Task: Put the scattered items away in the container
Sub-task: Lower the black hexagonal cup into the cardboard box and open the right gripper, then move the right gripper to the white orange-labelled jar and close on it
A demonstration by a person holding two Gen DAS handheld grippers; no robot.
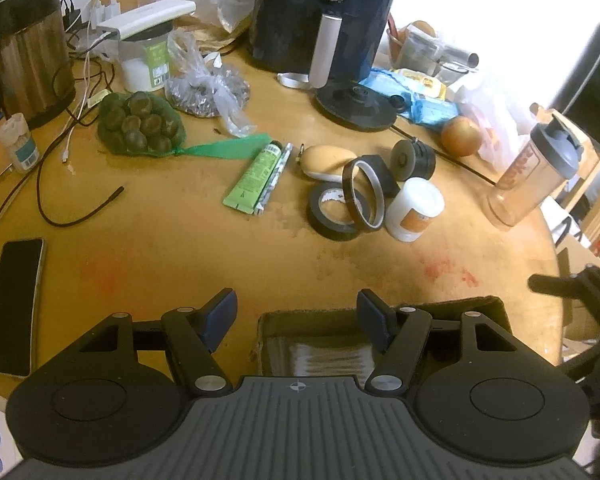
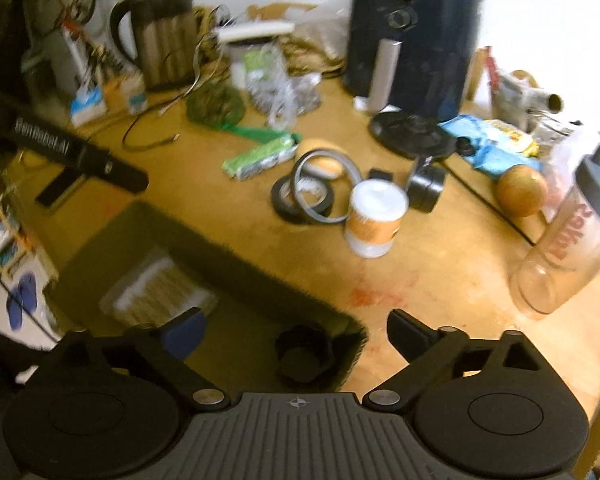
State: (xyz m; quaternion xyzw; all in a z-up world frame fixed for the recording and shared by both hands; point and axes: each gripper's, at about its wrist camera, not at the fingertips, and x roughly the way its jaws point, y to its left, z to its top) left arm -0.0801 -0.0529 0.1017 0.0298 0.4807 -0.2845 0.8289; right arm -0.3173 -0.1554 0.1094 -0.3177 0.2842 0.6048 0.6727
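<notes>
While both grippers gape empty-fingered, the left gripper [image 1: 296, 316] and right gripper [image 2: 296, 330] hang over a cardboard box [image 2: 236, 264] holding a black part [image 2: 304, 354]; tape rolls [image 1: 336, 210] lie mid-table [image 1: 180, 248].

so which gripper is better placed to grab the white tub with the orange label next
Right. The right gripper is open and empty, with the white orange-labelled tub close ahead; from the open left gripper it lies farther off to the right.
</notes>
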